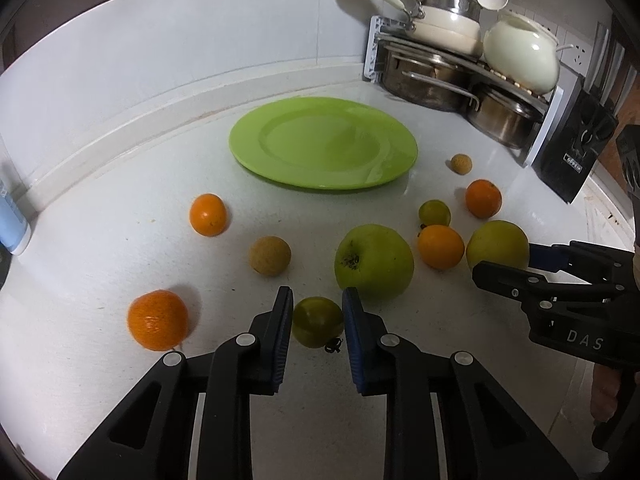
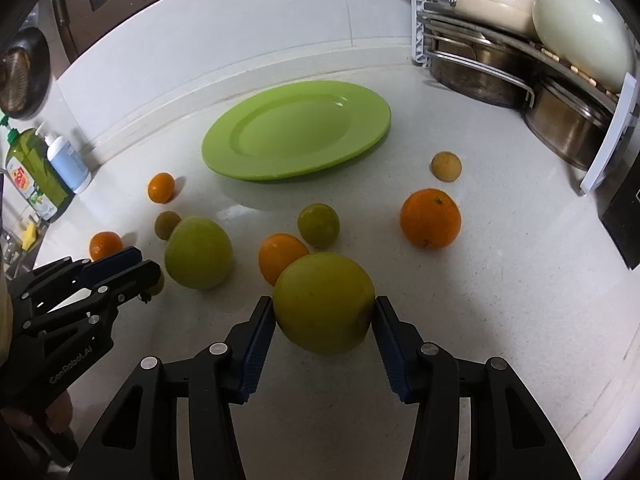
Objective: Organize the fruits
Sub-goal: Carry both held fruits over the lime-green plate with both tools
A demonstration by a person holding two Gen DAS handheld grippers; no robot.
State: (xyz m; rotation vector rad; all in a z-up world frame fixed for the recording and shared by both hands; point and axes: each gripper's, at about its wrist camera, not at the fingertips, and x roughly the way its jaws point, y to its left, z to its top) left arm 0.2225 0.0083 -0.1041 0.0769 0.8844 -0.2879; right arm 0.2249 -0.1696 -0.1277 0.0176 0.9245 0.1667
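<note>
A green plate [image 1: 248, 140] [image 2: 224, 152] lies empty at the back of the white counter. Fruits lie scattered in front of it: oranges [image 1: 208, 215] [image 2: 430, 218], green apples [image 1: 374, 262] [image 2: 199, 253], small green fruits [image 1: 434, 213] [image 2: 318, 225] and brown round fruits [image 1: 270, 256] [image 2: 446, 166]. My left gripper [image 1: 317, 306] is shut on a small green fruit [image 1: 317, 322] low on the counter. My right gripper [image 2: 325, 310] is shut on a yellow-green apple [image 2: 324, 303], which also shows in the left wrist view [image 1: 497, 245].
A rack with pots, pans and a cream kettle [image 1: 520, 54] [image 2: 580, 28] stands at the back right. A black box [image 1: 572, 152] stands right of it. Soap bottles [image 2: 44, 168] stand at the left by the wall.
</note>
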